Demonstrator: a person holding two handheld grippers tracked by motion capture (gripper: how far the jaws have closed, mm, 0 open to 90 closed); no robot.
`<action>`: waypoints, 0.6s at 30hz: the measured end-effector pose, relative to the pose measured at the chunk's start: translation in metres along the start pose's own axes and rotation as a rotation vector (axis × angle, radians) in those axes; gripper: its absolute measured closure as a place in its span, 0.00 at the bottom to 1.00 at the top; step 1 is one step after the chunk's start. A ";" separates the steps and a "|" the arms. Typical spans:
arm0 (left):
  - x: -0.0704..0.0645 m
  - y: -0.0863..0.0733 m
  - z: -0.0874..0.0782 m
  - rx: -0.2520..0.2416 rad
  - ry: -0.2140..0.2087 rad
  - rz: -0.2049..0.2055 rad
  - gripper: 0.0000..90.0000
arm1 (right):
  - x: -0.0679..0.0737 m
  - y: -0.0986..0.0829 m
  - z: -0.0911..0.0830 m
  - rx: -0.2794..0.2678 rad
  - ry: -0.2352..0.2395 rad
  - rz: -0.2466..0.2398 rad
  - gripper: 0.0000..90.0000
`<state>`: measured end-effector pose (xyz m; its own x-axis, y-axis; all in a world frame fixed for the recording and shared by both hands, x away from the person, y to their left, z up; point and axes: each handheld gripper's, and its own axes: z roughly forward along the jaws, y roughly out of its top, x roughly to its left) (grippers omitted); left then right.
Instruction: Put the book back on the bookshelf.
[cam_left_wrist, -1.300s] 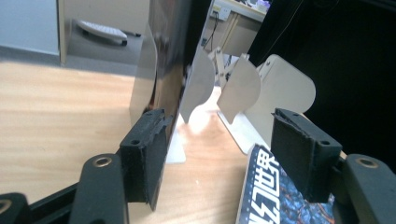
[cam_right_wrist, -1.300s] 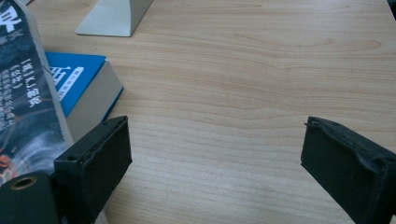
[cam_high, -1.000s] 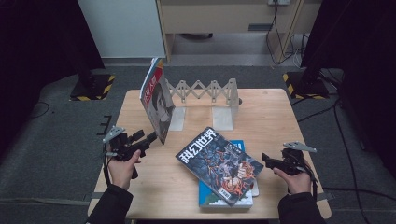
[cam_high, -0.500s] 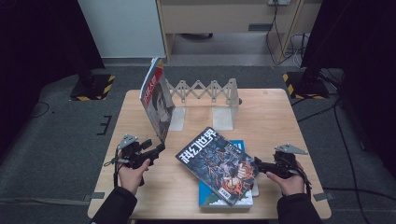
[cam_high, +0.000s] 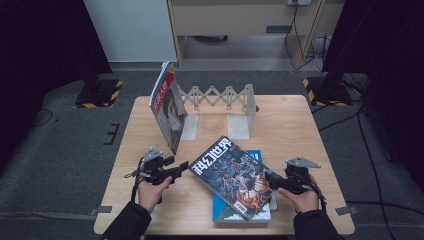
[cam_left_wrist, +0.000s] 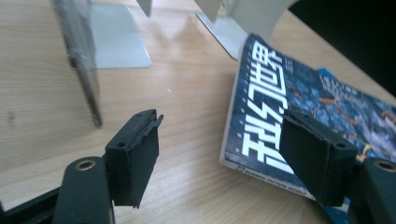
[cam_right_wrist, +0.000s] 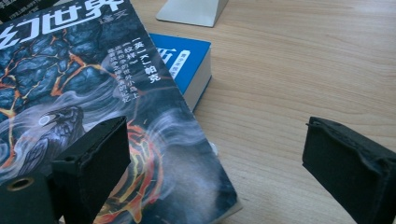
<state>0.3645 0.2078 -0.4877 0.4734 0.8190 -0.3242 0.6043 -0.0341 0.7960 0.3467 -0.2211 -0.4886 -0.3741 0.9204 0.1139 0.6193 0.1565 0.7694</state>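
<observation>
A dark magazine (cam_high: 231, 175) with white lettering lies askew on a blue book (cam_high: 255, 156) at the table's front middle. My left gripper (cam_high: 183, 167) is open at the magazine's left edge; in the left gripper view its jaws straddle the magazine's (cam_left_wrist: 299, 102) near corner, the right jaw over the cover. My right gripper (cam_high: 270, 181) is open at the magazine's right corner. In the right gripper view its left jaw hangs over the cover (cam_right_wrist: 93, 93), the right jaw over bare wood, with the blue book (cam_right_wrist: 184, 60) beyond.
A second magazine (cam_high: 167, 112) stands tilted against the left end of a grey expanding book rack (cam_high: 220, 97) at the table's back. Its thin edge (cam_left_wrist: 84, 70) and the rack's base plate (cam_left_wrist: 116, 42) lie ahead of my left gripper. Light wood table (cam_high: 290, 125).
My left gripper has moved right, up to the lying magazine's left edge. My right gripper has moved left to its right corner. Both stay open; the books have not moved.
</observation>
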 end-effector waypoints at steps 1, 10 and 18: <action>-0.003 -0.002 0.004 0.002 -0.020 -0.008 0.30 | 0.002 0.000 0.001 0.004 0.004 -0.003 0.08; -0.002 -0.008 0.025 0.066 -0.067 -0.020 0.29 | 0.008 -0.001 0.007 0.022 0.013 -0.025 0.08; 0.001 -0.011 0.036 0.096 -0.131 -0.045 0.28 | 0.010 -0.001 0.011 0.029 0.019 -0.026 0.08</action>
<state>0.3812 0.1884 -0.5150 0.5207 0.7392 -0.4272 0.6819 -0.0590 0.7291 0.3495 -0.2084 -0.4954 -0.4030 0.9091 0.1059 0.6288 0.1909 0.7538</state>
